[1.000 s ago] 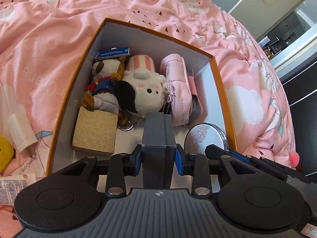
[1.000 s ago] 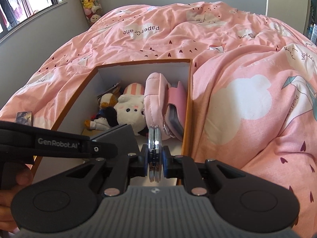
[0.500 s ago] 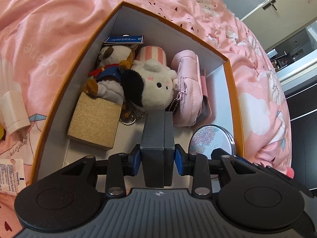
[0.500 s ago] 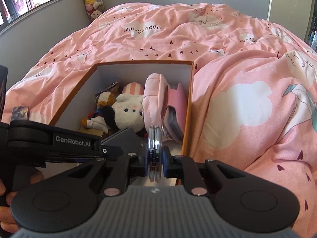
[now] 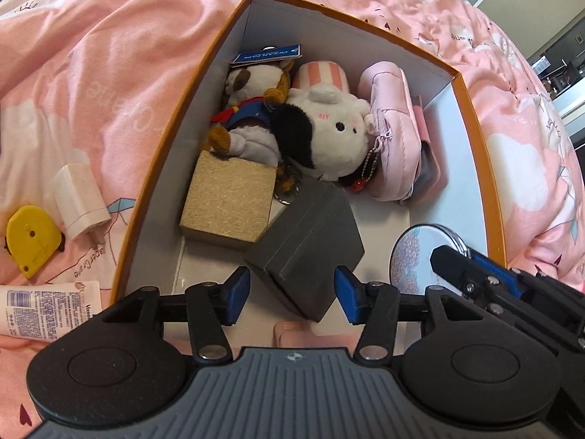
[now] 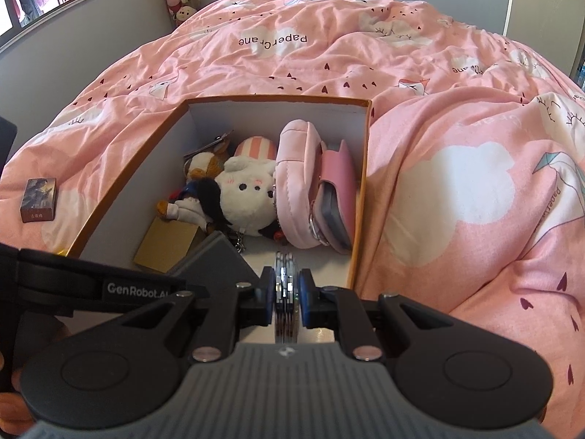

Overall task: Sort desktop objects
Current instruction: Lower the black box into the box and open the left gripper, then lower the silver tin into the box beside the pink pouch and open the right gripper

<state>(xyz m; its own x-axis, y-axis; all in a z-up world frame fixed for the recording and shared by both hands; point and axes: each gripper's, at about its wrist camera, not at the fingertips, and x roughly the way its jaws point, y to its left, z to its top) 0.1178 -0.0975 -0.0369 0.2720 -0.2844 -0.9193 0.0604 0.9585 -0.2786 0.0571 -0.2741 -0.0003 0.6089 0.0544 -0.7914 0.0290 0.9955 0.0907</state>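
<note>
Orange-edged cardboard box point(image 5: 475, 117) with white inner walls, set on a pink quilt point(image 5: 91, 73) and filling the view ahead of both tools. Left gripper point(image 5: 292, 292) pointing steeply down into the near end of the box, blue pads spread apart, jaws having just been opening; dark grey box point(image 5: 307, 248) lying tilted between and just ahead of the pads, touched by neither, one corner leaning against a gold glitter box point(image 5: 230, 201) ahead and to the left. Farther ahead, a brown-and-white plush dog point(image 5: 252, 84) and a white plush with a black patch point(image 5: 329, 131), a pink-striped item behind them, a blue tag point(image 5: 268, 53) at the far wall, a pink zip pouch point(image 5: 391, 128) standing on edge to the right with a pink case point(image 5: 431, 164) beside it. Outside the box to the left, on the quilt: a yellow tape measure point(image 5: 31, 241), a white charger block point(image 5: 78, 205) and a white tube point(image 5: 47, 311). Right gripper point(image 6: 287, 292) closed on a round compact mirror point(image 5: 420, 252) held edge-on, pads pressing both faces, hovering over the near right corner of the box floor. Seen from the right tool, a small printed card box point(image 6: 38, 194) on the quilt far to the left, and a hand point(image 6: 14, 384) at the lower left edge behind the left tool's arm.
</note>
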